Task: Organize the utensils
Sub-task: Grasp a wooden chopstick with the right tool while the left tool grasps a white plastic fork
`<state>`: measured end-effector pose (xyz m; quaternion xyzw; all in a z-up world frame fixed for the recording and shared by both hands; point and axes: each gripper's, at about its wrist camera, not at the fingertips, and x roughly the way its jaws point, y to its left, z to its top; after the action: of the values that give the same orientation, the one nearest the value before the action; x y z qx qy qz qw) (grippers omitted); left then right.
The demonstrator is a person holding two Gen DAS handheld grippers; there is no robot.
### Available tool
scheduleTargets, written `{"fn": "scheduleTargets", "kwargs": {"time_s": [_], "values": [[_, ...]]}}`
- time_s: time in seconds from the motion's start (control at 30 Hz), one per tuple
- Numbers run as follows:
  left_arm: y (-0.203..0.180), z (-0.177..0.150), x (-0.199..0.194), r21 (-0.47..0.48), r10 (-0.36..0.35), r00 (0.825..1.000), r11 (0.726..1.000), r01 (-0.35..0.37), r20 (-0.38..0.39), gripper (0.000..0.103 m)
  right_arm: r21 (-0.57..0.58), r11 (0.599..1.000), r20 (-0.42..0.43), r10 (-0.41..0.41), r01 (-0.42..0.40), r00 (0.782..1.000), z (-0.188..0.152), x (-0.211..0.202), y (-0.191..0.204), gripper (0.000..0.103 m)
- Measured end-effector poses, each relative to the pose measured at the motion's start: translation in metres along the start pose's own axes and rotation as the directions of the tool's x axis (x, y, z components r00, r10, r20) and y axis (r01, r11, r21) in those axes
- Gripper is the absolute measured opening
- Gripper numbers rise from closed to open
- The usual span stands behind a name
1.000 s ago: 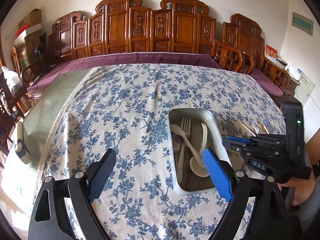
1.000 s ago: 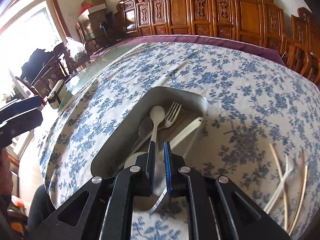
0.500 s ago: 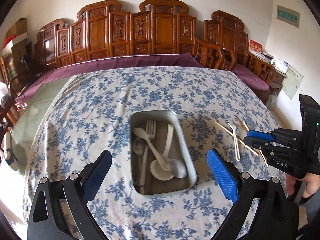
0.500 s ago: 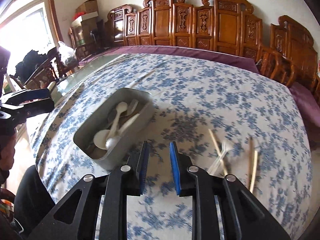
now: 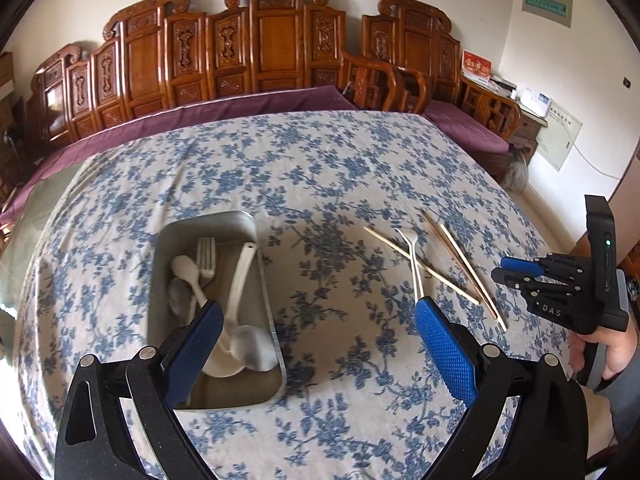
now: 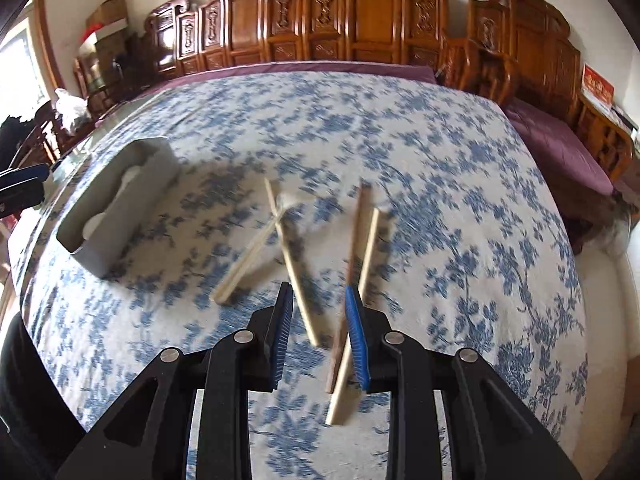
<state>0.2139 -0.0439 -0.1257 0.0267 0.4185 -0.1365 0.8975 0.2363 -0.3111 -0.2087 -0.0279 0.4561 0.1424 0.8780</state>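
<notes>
the tray (image 5: 262,280) sits on the worktop (image 5: 320,168) with a fork (image 5: 206,256) and spoons (image 5: 188,270) inside. right of the tray lie chopsticks (image 5: 464,262) and a second fork (image 5: 412,256) crossed over one stick. the left gripper (image 5: 320,344) hangs over the tray's near right edge — fingers wide, holding nothing. the right gripper (image 6: 318,338) hovers right of the tray above the chopsticks (image 6: 360,276) — fingers partly apart, empty.
</notes>
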Motion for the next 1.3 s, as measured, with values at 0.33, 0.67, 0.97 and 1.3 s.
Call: {"fn": "scheduleTargets", "kwargs": {"time_s": [0.33,0.67,0.97,1.3], "values": [[-0.027,-0.005,0.034,0.024,-0.013,0.998,1.0,0.015,-0.06,0.093,0.029,1.0,-0.081,-0.01,0.012,0.997,-0.01,0.041,-0.022,0.029],[-0.041,-0.008,0.053,0.045,-0.009,0.995,0.999,0.014,-0.1,0.093,0.03,0.999,-0.083,-0.029,0.032,0.996,-0.015,0.044,-0.029,0.024],[-0.057,-0.002,0.083,0.066,-0.004,0.992,0.998,0.013,-0.127,0.093,-0.018,0.998,-0.119,-0.067,0.065,0.991,-0.018,0.043,-0.027,0.022],[-0.083,0.01,0.13,0.092,-0.011,0.986,0.995,0.027,-0.165,0.09,-0.019,0.997,-0.115,-0.073,0.072,0.991,-0.02,0.043,-0.033,0.006]]}}
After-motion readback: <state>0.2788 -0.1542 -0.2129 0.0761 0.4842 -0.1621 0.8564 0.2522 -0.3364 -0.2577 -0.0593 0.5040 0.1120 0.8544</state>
